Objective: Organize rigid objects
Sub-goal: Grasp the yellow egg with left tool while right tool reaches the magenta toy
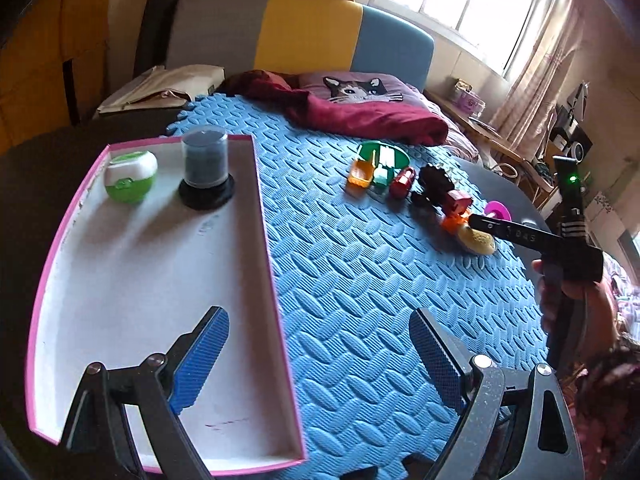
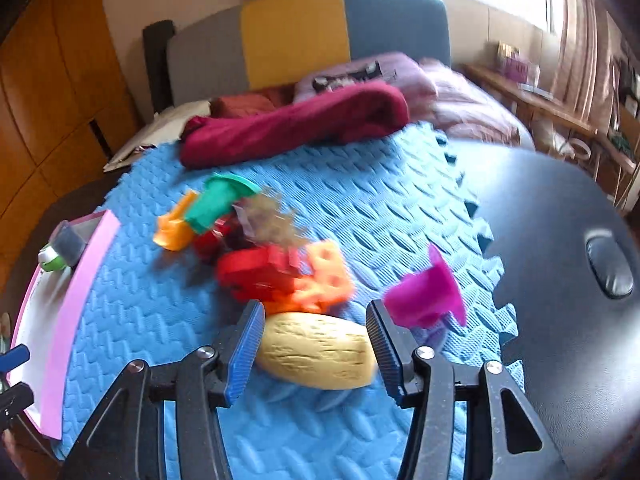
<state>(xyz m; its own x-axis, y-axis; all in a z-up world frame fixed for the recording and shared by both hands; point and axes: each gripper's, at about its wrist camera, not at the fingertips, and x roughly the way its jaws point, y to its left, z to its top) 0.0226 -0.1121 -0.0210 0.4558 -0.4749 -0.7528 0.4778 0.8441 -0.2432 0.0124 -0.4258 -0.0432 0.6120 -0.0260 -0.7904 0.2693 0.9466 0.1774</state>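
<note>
While its ribbed blue pads are spread apart, the right gripper point(image 2: 316, 354) is seen flanking a ridged tan oval toy point(image 2: 318, 356) on the woven-patterned foam mat point(image 2: 160, 320). Only the left view shows the left gripper point(image 1: 320, 356) splayed above the pink-edged tray point(image 1: 276, 280).

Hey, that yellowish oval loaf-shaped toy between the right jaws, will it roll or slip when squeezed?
The yellowish oval loaf-shaped toy is rounded, so it may roll on the blue foam mat. Its grooved surface and the ribbed blue pads should probably limit slipping. It looks rigid, likely light.
</note>
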